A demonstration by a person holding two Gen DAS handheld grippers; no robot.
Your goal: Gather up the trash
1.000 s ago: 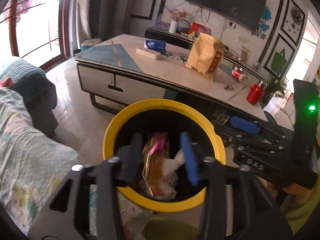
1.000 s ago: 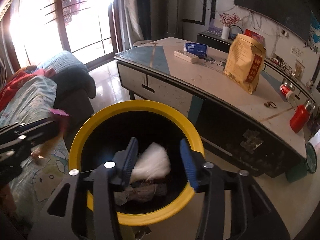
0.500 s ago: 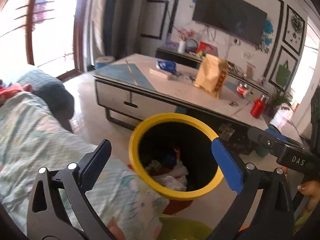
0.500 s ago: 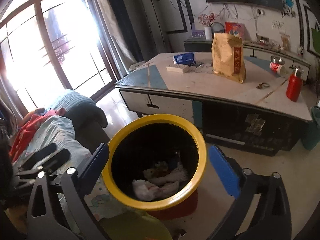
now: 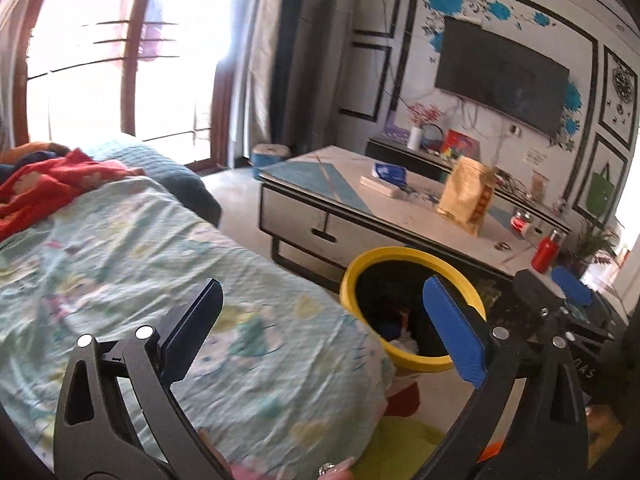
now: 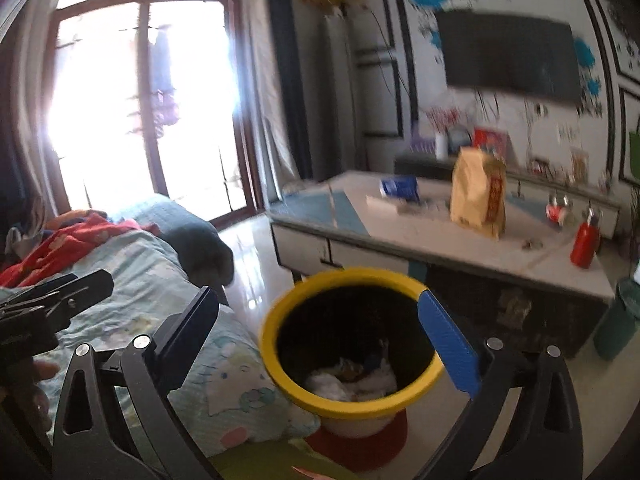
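Only right view: bin's (image 6: 352, 404) red base (image 6: 356, 446)

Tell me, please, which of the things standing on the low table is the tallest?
The tan paper bag with the red strip down its front: it stands upright well above the red bottle at the table's corner, the small can and the flat blue packet.

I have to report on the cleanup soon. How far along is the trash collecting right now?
Done: white tissue and wrappers already lie inside the yellow-rimmed bin. In hand: nothing; the left gripper and right gripper both stand wide open and empty. Left: possibly the blue packet and the tan bag on the coffee table, if those count as trash.
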